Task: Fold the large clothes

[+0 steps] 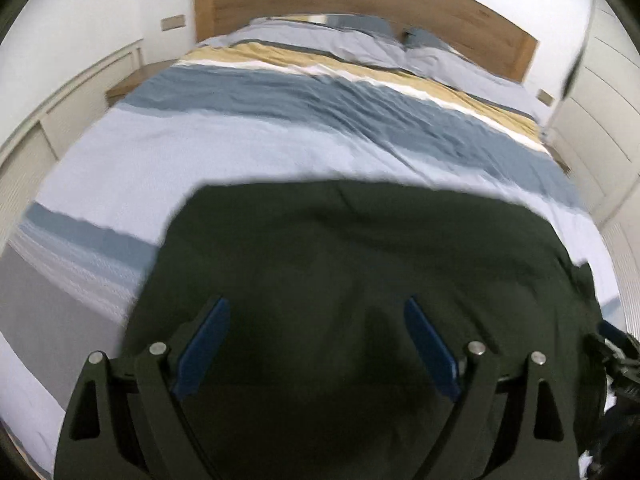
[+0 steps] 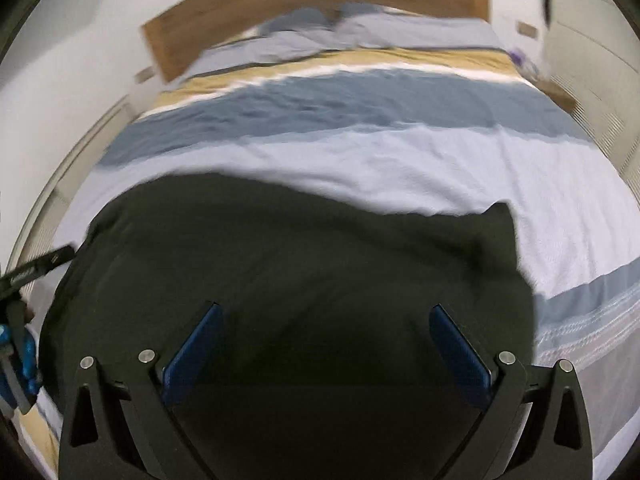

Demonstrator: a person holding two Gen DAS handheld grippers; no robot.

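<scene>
Left wrist view, garment: a dark green garment [image 1: 360, 248] lies spread on the near end of the bed [image 1: 224, 152], its far edge on the pale band of the striped duvet, well short of the wooden headboard [image 1: 360, 0].
Left wrist view, tool: the left tool [image 1: 316, 344] hovers over the near part of the garment with its blue pads [image 1: 208, 344] wide apart and nothing between them.
Left wrist view, edge: part of the right tool's body shows just beyond the garment's right edge.

Right wrist view, garment: the same garment [image 2: 280, 260] fills the near bed; its far right corner [image 2: 500, 216] stands slightly peaked on the pale duvet [image 2: 440, 160].
Right wrist view, tool: the right tool [image 2: 326, 348] is also spread apart, empty, above the cloth.
Right wrist view, edge: the left tool's body [image 2: 24, 320] sits at the garment's left edge.

Risk: both views are motion-blurred, so any fold line is hard to judge. A pinch that goes deep could likely catch the duvet along with the garment; uneven lifts by the two tools would likely skew the fold; the peaked corner may crease under.
</scene>
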